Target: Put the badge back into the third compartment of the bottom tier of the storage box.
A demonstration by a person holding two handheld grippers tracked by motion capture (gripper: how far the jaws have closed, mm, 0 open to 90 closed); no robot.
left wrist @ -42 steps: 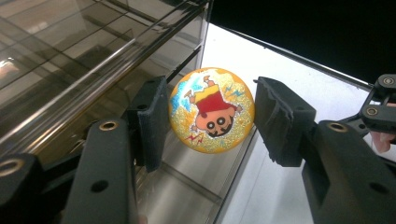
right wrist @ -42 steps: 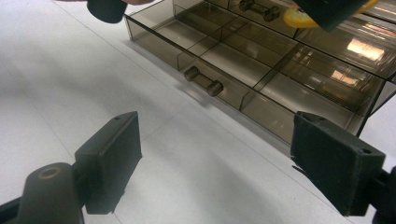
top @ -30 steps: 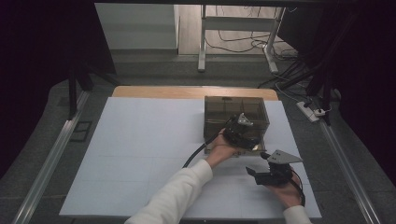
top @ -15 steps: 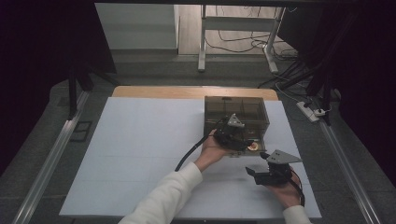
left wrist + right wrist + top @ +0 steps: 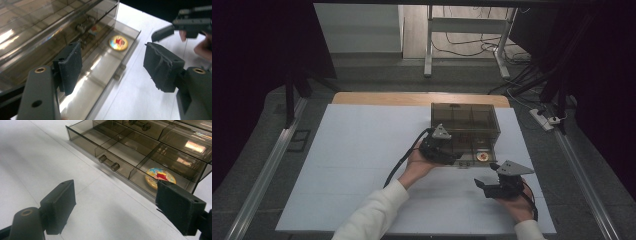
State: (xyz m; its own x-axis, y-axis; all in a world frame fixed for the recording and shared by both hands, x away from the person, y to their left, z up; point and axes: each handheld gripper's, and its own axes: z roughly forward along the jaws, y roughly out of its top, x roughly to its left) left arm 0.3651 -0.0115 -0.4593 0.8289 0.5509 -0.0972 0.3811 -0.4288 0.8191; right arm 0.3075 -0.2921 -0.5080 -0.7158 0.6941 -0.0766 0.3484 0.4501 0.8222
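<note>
Slid left claw leftward off the drawer front, jaws just opening, nothing between. Right claw spread, parked near drawer. Badge inside open drawer. Next, probably: pick badge.

Glossy smoked clear-plastic drawer box, a shiny enamelled badge, on a matt white table cover.

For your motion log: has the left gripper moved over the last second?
Yes. The left gripper has slid left along the front of the smoky plastic drawer box, away from the right gripper.
</note>
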